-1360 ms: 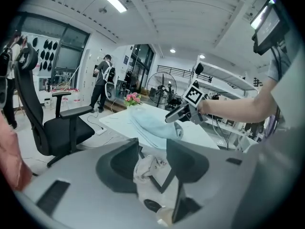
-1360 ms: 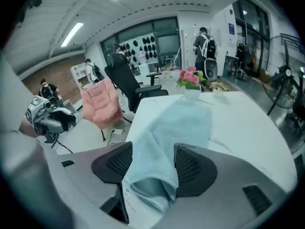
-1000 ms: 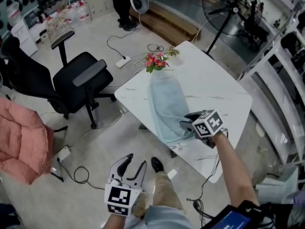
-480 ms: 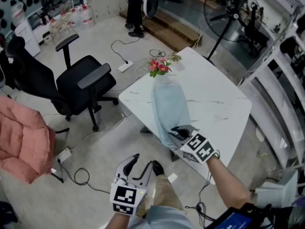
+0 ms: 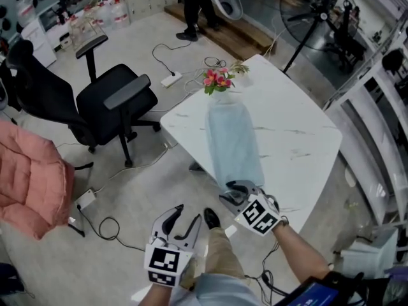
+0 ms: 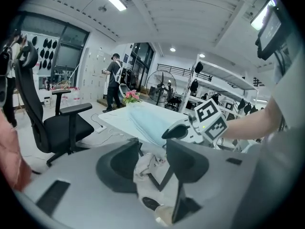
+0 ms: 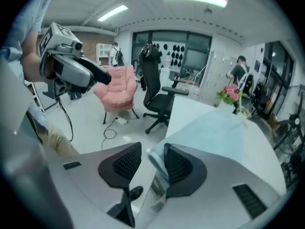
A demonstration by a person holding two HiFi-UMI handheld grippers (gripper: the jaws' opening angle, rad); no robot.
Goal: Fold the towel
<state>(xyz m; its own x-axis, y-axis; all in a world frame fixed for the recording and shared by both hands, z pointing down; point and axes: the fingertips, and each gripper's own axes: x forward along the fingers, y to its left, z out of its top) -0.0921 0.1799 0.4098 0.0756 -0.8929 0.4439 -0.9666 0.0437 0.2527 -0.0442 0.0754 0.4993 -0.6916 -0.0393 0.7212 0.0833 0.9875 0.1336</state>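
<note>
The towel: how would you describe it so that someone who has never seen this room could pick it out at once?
Find the white marble-patterned table beside the black office chair. A long pale blue towel lies along it, from the pink flowers at the far corner to the near edge. It is the only cloth on the table.

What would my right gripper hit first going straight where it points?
The right gripper, its jaws just opened, would likely meet the near end of the towel, already lying between them.
</note>
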